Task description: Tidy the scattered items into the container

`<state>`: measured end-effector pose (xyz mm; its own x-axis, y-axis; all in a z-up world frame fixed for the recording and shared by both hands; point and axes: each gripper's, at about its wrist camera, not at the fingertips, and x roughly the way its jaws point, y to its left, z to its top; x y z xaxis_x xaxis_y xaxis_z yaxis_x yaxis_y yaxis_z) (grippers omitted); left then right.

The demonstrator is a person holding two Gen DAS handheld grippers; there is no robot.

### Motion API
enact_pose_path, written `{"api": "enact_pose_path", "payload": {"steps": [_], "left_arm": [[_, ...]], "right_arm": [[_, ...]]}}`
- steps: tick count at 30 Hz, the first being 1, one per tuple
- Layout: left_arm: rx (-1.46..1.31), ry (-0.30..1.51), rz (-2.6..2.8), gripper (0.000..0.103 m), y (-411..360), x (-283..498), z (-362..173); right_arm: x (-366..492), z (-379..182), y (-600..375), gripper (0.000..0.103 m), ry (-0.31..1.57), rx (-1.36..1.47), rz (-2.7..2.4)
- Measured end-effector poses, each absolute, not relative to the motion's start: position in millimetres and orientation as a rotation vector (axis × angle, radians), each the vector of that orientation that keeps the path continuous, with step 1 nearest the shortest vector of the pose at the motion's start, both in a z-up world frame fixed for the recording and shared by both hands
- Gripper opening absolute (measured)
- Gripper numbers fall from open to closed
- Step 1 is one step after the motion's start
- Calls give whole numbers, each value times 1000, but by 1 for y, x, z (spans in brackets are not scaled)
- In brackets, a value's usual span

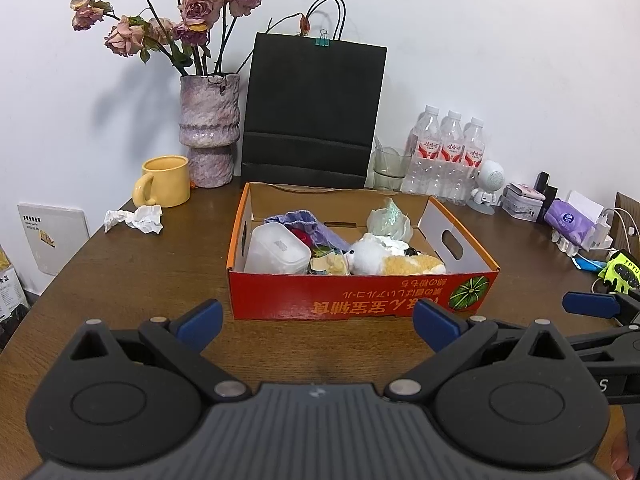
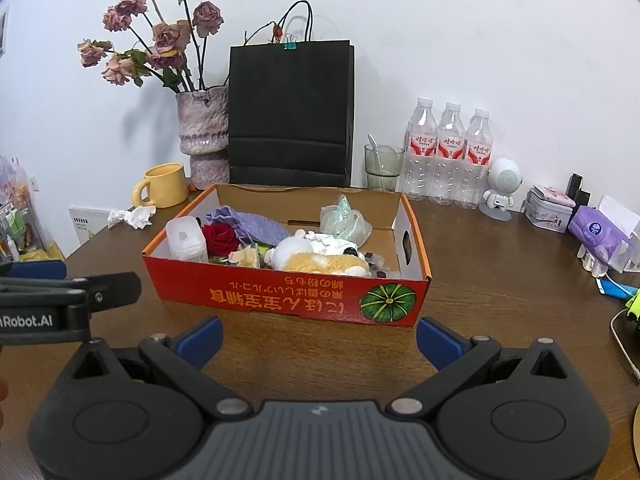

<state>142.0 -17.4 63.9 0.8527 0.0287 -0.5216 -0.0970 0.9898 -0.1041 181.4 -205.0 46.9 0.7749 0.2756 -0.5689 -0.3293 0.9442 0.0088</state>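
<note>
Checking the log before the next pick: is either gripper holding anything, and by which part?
Nothing is held. The left gripper and right gripper are both open and empty, short of the red box.

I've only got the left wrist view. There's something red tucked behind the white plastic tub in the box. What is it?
Observer: A red rose, lying between the white tub and the purple cloth.
Operator: Is anything hidden past the plush toy, towards the right wall?
Observer: Yes, a few small dark pieces sit in the near right corner of the box.
</note>
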Motion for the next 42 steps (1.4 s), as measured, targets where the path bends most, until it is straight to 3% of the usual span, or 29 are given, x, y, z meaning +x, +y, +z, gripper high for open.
{"api": "enact_pose_path", "payload": {"steps": [42], "left_arm": [[-168, 539, 13, 103, -16, 143, 58]], "right_arm": [[180, 41, -205, 103, 605, -93, 330]]}}
